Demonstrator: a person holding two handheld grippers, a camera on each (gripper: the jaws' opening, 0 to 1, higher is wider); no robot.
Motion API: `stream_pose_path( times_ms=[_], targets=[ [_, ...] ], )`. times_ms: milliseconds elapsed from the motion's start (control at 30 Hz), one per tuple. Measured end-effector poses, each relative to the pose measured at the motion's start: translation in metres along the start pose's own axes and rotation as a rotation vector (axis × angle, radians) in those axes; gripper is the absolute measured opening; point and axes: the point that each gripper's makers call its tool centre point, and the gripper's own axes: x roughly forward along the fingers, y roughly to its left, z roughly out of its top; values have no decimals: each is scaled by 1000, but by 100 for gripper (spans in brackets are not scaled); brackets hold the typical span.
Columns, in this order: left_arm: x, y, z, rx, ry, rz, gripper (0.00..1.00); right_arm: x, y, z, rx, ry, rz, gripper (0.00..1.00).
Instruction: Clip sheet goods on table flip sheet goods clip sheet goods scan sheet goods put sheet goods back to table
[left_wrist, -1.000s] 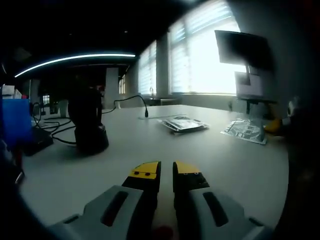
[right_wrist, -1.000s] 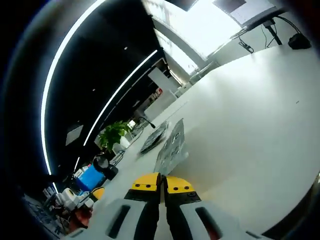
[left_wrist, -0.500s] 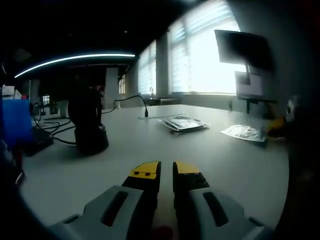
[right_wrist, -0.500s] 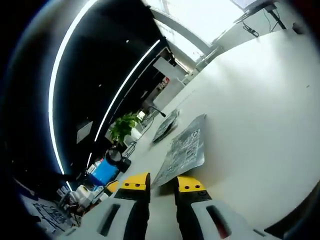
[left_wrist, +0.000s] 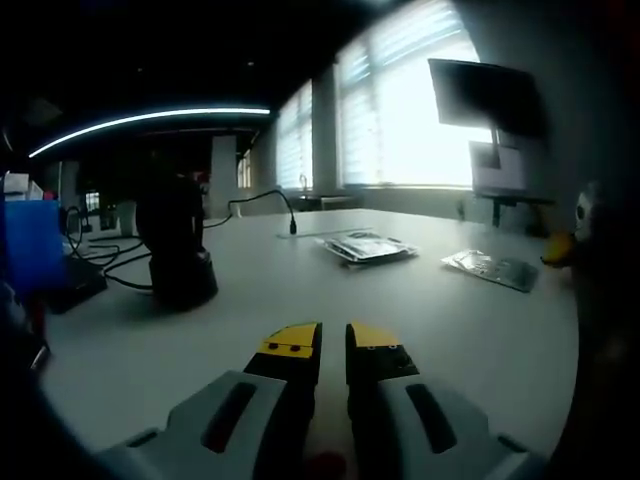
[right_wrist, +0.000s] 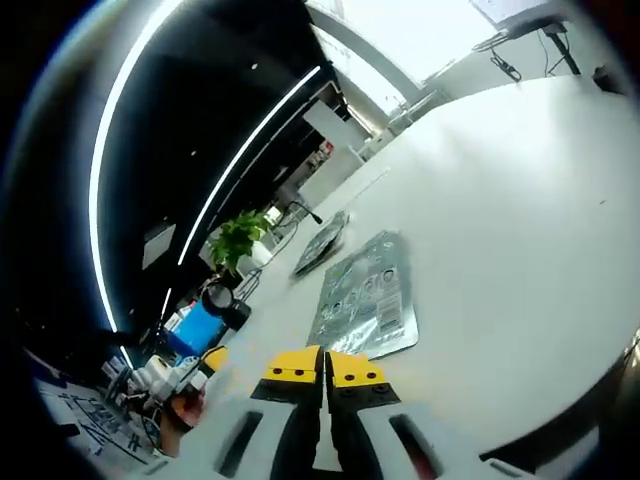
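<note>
The silvery sheet goods packet (right_wrist: 367, 297) lies flat on the white table (right_wrist: 520, 220), printed face up, just ahead of the right gripper (right_wrist: 325, 369), whose yellow-tipped jaws are pressed together with nothing between them. In the left gripper view the same packet (left_wrist: 492, 268) rests on the table (left_wrist: 300, 290) toward the right, with the yellow tip of the other gripper just beyond its far edge. A second packet (left_wrist: 366, 246) lies on the table to the left of the sheet goods and well apart from it; in the right gripper view this second packet (right_wrist: 322, 243) sits past the far end of the sheet goods. Further left of the sheet goods stands a dark scanner stand (left_wrist: 176, 240) with cables trailing from it, and beyond that a blue box (left_wrist: 30, 240). The left gripper (left_wrist: 333, 345) hovers low over bare table, its jaws nearly closed with only a thin slit between the tips, holding nothing.
</note>
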Motion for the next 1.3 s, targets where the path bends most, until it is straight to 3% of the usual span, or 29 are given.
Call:
stream_pose_path(
  times_ms=[267, 367, 400, 533, 800, 1067, 1300],
  targets=[
    [0, 0, 1, 0, -3, -1, 2, -3, 2, 13, -75, -44, -2, 0],
    [-1, -1, 1, 3, -4, -2, 2, -3, 3, 20, -200, -67, -9, 0],
    [-1, -1, 1, 4, -5, -3, 2, -3, 5, 21, -284, -66, -1, 0],
    [-1, -1, 1, 4, -6, -5, 2, -5, 12, 32, -396, -113, -1, 0],
    [1, -3, -3, 28, 17, -2, 2, -11, 14, 44, -404, -136, 31, 0],
    [0, -3, -3, 36, 23, 1, 2, -8, 2, 58, -526, -143, -15, 0],
    [1, -2, -3, 36, 20, 0, 2, -4, 1, 64, -615, -133, 5, 0]
  ],
)
